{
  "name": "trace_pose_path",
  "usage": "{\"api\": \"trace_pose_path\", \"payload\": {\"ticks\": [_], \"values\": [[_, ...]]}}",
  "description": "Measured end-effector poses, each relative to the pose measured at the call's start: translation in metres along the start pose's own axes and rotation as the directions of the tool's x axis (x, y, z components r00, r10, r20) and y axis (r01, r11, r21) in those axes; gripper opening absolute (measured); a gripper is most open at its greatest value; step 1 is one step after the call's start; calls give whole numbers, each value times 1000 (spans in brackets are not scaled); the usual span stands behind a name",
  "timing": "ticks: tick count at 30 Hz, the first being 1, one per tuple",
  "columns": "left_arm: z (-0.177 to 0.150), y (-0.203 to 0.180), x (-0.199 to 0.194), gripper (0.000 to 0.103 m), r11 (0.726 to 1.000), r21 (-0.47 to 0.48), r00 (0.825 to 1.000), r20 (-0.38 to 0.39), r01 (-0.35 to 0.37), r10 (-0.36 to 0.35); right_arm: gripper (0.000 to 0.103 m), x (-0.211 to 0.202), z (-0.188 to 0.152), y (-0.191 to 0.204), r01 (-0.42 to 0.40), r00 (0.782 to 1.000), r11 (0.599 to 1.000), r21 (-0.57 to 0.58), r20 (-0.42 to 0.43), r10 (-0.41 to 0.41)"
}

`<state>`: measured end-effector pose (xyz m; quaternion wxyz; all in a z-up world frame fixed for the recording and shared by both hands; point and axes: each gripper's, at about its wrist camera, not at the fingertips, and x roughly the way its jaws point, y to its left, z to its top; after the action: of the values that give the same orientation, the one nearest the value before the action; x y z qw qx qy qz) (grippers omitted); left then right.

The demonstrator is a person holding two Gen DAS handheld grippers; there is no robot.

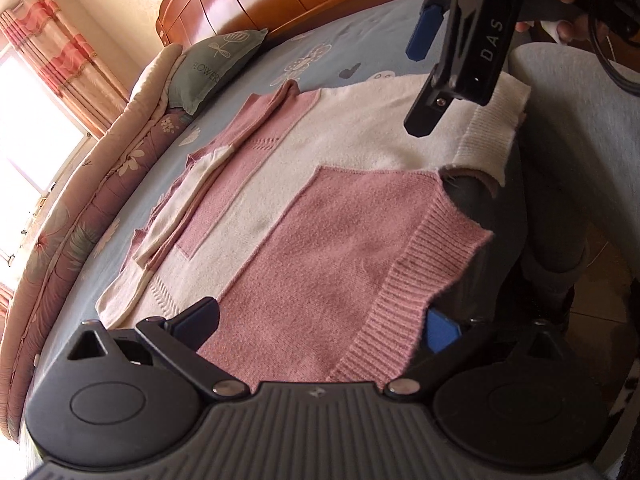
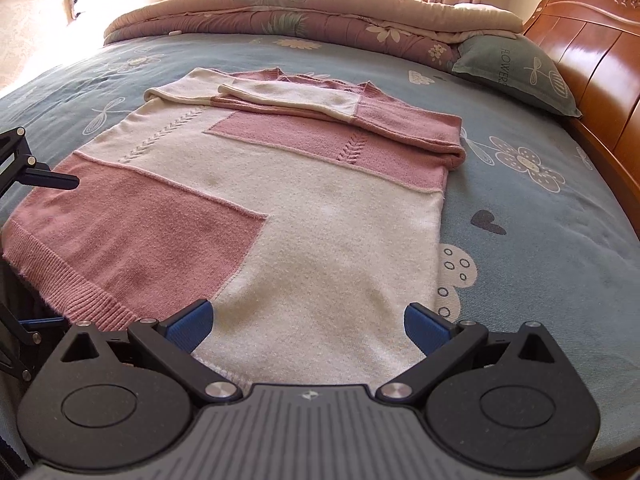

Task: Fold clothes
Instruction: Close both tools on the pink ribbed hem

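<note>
One sweater (image 2: pixel 280 200), one pillow (image 2: pixel 516 72), one rolled quilt (image 2: pixel 280 12), two tools: left (image 1: pixel 320 328), right (image 2: pixel 306 324).

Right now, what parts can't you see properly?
- Pink and white knitted sweater: near hem cut off by the right gripper body, right wrist view.
- Left gripper: right finger half hidden behind the ribbed hem, left wrist view.
- Grey-green printed pillow: lettering ends at a fold.

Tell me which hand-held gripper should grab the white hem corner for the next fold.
Right. The right hand-held gripper is open, straddling the sweater's white hem; the left hand-held gripper sits at the pink hem.
</note>
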<state>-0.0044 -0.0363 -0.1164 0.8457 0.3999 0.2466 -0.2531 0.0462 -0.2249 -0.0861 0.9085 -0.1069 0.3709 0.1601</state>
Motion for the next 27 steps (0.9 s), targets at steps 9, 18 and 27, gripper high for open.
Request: {"api": "trace_pose_path", "payload": {"ticks": [9, 18, 27], "values": [[9, 16, 3, 102, 999, -43, 1000, 11, -17, 18, 103, -7, 1, 46, -255, 962, 929, -268, 27, 272], [10, 18, 2, 102, 998, -63, 1000, 5, 1, -1, 103, 29, 1, 86, -71, 993, 900, -429, 52, 103], [2, 13, 13, 102, 995, -63, 996, -40, -79, 77, 103, 9, 3, 90, 104, 970, 874, -475, 243, 17]]}}
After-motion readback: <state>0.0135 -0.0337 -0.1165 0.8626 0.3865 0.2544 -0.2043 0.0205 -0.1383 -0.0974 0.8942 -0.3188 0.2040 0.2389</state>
